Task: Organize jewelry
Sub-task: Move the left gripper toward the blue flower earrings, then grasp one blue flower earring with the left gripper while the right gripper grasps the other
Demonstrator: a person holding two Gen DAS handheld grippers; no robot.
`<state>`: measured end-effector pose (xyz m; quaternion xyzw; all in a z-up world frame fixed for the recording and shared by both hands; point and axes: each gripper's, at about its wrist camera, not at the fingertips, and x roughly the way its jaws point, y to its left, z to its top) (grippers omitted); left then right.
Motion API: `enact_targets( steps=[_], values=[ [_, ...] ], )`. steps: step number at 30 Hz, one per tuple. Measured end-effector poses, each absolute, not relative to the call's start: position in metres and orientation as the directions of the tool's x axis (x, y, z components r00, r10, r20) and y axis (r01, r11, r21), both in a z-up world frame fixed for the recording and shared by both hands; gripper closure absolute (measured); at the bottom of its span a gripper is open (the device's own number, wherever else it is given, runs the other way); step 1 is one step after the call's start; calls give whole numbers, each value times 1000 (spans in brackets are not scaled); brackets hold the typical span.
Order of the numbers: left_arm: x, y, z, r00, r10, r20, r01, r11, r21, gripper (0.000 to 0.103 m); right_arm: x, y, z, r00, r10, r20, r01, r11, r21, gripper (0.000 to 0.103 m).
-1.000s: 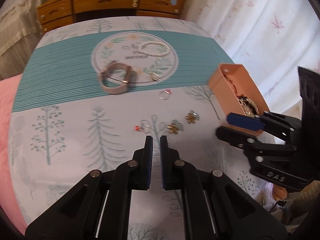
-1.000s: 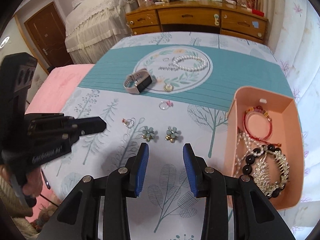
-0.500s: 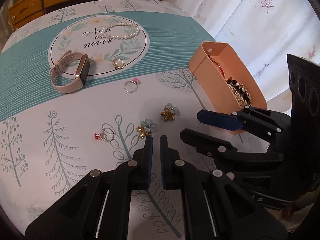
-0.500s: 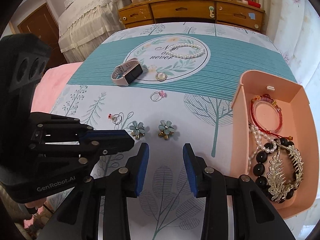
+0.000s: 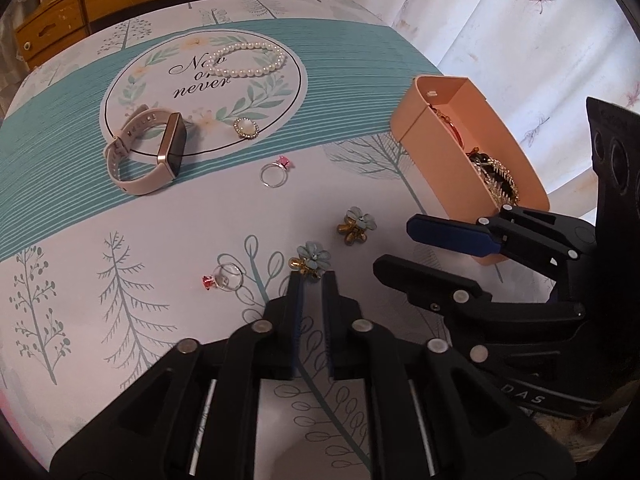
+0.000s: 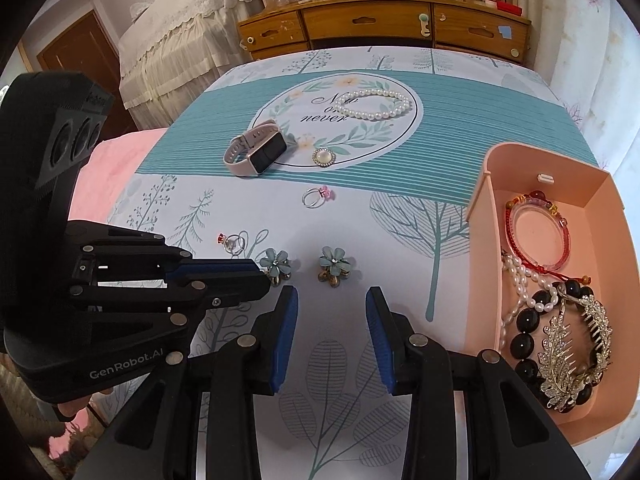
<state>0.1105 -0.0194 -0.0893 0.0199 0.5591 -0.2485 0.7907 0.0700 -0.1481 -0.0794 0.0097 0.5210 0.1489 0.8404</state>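
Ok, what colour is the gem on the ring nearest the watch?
Pink, on a silver ring; right wrist view shows it best.

- Left tool [image 5: 311, 280]: matte black linkage arms, silver round rivets, blue ribbed pads; white "GenRobot.AI" lettering on its body.
- Right tool [image 6: 331, 300]: same black frame, blue pads [image 6: 285, 336], silver rivets; "DAS" marking.

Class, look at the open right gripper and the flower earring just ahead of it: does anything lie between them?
Nothing visible does. Bare tablecloth separates the right gripper from that flower earring; the other earring sits aside, at the left gripper tips.
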Motion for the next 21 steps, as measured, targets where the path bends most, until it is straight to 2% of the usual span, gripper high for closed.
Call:
enact_targets(
  steps=[1, 2, 3, 6, 13, 21],
  values=[
    [111, -18, -89, 257, -364, -895, 412, 879, -239, 76, 70, -148, -79, 413, 260, -873, -241, 955, 171, 67],
    [112, -17, -88, 269, -350, -897, 407, 886, -223, 69, 70, -148, -79, 412, 265, -872, -243, 954, 176, 67],
    [113, -15, -88, 269, -346, -899, 403, 888, -221, 68, 70, -148, -79, 415, 265, -871, -241, 955, 175, 67],
    [115, -10, -88, 259, -367, -894, 404, 882, -245, 67, 70, -148, -78, 417, 264, -870, -239, 955, 175, 67],
    [115, -18, -84, 250, -369, -895, 480, 850, -217, 67, 69, -150, -73, 421, 264, -868, -243, 955, 172, 67],
    [118, -34, -93, 233, -340, -911, 589, 795, -147, 67, 66, -152, -68, 430, 256, -865, -246, 956, 161, 67]
  ],
)
